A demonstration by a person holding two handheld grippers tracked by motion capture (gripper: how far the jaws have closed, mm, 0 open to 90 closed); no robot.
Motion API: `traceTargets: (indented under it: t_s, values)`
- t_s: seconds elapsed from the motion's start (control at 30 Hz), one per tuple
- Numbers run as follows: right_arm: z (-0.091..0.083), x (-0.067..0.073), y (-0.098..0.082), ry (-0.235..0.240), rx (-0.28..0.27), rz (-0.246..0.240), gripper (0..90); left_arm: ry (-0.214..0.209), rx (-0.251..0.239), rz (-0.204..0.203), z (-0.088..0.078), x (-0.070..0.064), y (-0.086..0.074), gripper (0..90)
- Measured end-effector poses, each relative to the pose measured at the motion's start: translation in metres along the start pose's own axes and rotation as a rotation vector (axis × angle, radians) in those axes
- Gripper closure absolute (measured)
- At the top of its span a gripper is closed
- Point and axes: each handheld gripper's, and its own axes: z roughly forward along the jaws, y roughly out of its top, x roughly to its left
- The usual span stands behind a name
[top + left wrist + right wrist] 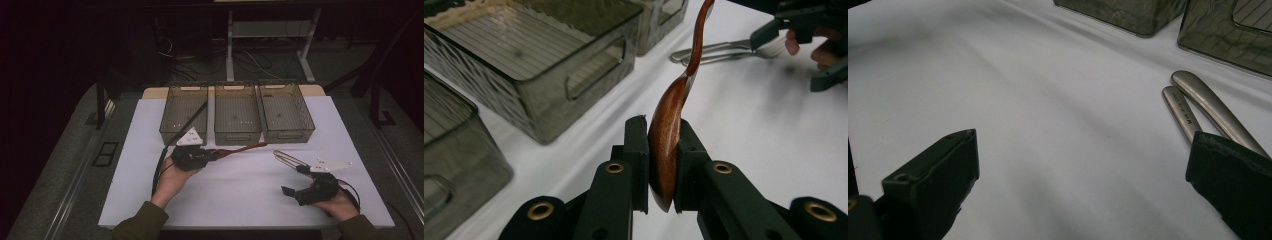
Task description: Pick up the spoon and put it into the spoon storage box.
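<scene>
White cloth covers the table (pixel 250 195), with three smoky plastic bins (pixel 237 114) at its far edge and a dark room behind. Left gripper (pixel 663 165) has its jaws clamped on the bowl of a wooden spoon (pixel 669 125), lifted in front of the bins. It looks light, stiff and glossy, so perhaps slippery; the neck seems a surer hold. Right gripper (pixel 1078 170) rests with jaws wide apart beside two metal handles (pixel 1208 107), probably forks, whose heads are cut off.
</scene>
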Motion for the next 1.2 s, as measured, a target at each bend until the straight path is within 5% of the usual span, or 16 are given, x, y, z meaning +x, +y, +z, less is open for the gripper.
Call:
traceTargets:
  t_s: [0.87, 1.2]
  values:
    - [-0.001, -0.001, 0.0, -0.001, -0.006, 0.002, 0.0, 0.122, -0.012, 0.002, 0.023, 0.036, 0.049, 79.0]
    - [-0.002, -0.001, 0.0, 0.003, -0.007, 0.003, 0.0, 0.187, -0.009, -0.04, 0.041, 0.05, 0.061, 79.1]
